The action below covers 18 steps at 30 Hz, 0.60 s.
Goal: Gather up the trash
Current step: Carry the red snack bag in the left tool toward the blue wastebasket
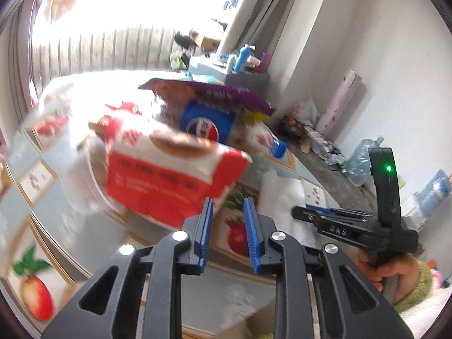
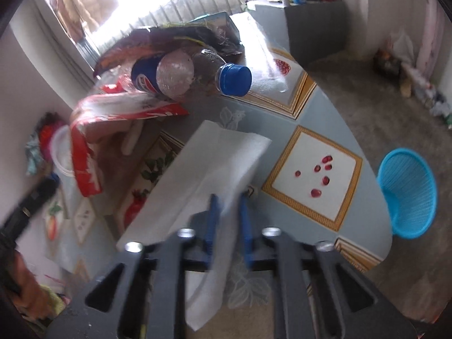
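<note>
Tissue (image 2: 209, 175) lies flat on the table (image 2: 310, 107), its long axis running up-left from the right gripper (image 2: 228, 214) — clenched, seemingly on its near edge; left gripper (image 1: 228, 220) hangs slightly parted, empty.

Red-white carton (image 1: 175, 180) (blurred, perhaps orange); blue-capped bottle (image 2: 192, 76); turquoise basket (image 2: 406, 195).

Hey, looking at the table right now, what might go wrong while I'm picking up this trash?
1. The white tissue hangs loosely around the right gripper; the hold looks partial, so it may slip out on the way to the blue basket on the floor.
2. The plastic bottle lies on its side near the table edge and could roll off if bumped.
3. The left gripper sits close to the red box and might knock it.
</note>
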Motion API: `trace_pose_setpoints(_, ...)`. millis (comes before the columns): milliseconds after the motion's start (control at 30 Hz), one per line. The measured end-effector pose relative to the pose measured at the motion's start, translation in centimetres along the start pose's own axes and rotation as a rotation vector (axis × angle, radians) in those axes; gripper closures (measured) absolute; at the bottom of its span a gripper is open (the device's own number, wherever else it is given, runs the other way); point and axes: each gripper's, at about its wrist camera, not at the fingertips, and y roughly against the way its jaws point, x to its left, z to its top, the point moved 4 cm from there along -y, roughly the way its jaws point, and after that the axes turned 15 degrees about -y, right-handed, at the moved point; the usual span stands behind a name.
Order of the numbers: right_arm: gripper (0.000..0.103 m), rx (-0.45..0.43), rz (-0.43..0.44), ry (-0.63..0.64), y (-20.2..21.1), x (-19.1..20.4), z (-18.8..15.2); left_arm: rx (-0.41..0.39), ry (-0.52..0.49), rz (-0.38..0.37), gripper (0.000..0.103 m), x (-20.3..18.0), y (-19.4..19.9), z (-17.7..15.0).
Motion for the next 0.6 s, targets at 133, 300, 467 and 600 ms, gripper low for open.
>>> trace_pose_setpoints(133,0.103,-0.015,-0.005,-0.017,-0.1,-0.7,0.1,-0.028,-0.084,0.053,0.073,-0.3,-0.3,1.5)
trace_pose_setpoints(300,0.103,-0.049,-0.032,-0.061,0.0,-2.1,1.5,-0.055,-0.243,0.147,0.058,-1.8,-1.6,2.9)
trace_pose_setpoints(467,0.103,-0.072,-0.029,-0.112,-0.4,-3.7,3.7,-0.026,-0.416,0.27,0.055,-3.2,-3.8,3.4)
trace_pose_setpoints(600,0.103,-0.081,-0.011,-0.137,-0.7,-4.4,4.8,0.013,-0.52,0.354,0.055,-3.6,-5.5,3.6)
